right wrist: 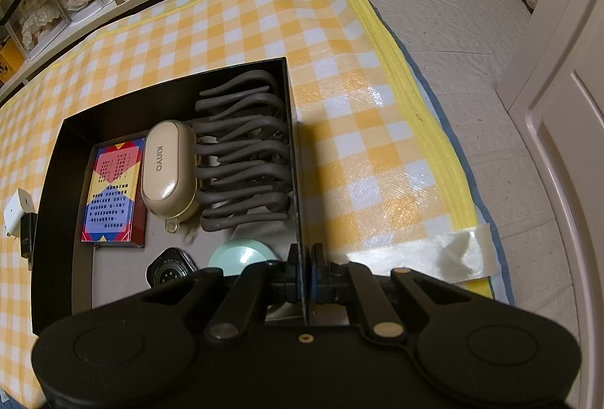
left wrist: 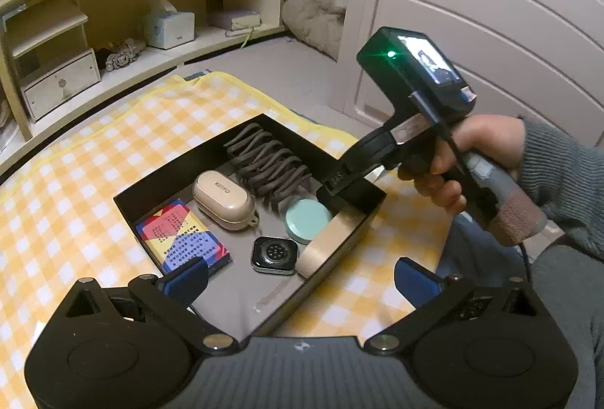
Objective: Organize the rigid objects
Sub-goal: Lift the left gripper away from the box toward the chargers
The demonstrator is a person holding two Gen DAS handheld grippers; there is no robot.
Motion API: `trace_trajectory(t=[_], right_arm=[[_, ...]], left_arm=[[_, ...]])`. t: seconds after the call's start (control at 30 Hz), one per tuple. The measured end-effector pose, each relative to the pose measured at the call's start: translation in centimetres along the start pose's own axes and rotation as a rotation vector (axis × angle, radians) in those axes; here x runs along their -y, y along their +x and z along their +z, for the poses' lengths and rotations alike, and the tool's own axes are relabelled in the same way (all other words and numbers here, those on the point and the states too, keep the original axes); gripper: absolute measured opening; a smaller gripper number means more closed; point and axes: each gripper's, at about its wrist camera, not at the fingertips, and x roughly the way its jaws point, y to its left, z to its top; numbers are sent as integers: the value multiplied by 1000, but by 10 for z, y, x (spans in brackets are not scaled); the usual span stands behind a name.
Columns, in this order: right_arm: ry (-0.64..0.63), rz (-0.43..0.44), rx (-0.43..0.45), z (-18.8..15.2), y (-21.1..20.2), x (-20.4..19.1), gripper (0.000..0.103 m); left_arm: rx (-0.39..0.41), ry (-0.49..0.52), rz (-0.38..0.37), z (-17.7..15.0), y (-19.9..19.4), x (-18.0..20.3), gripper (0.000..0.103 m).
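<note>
A black open box (left wrist: pixel 130 210) (right wrist: pixel 53 159) lies on a yellow checked mat. In it are a coiled grey cable (left wrist: pixel 266 158) (right wrist: pixel 241 152), a beige KINYO case (left wrist: pixel 222 199) (right wrist: pixel 168 169), a colourful card box (left wrist: pixel 181 239) (right wrist: pixel 111 192), a mint round tin (left wrist: pixel 307 220) (right wrist: pixel 239 254) and a black watch body (left wrist: pixel 273 254) (right wrist: pixel 171 271). My right gripper (right wrist: pixel 304 271) is shut on the box's right wall (right wrist: pixel 292 144); it shows in the left wrist view (left wrist: pixel 339 182). My left gripper (left wrist: pixel 302 282) is open and empty above the box's near end.
A white charger with a black plug (right wrist: pixel 17 216) lies on the mat (right wrist: pixel 377 129) left of the box. Taped mat corner (right wrist: pixel 460 250) at the right. Low wooden shelves (left wrist: pixel 158 27) stand behind; a white door (left wrist: pixel 490 12) is at the right.
</note>
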Motion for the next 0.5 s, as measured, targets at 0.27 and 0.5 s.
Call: trace_trajectory(t=[0.27, 0.5], right_arm=[[-1, -2, -1, -1, -1, 0, 5], [12, -4, -13, -1, 0, 0, 5]], left_arm=[[45, -70, 3, -8, -12, 0, 103], [74, -178, 43, -16, -24, -23, 103]])
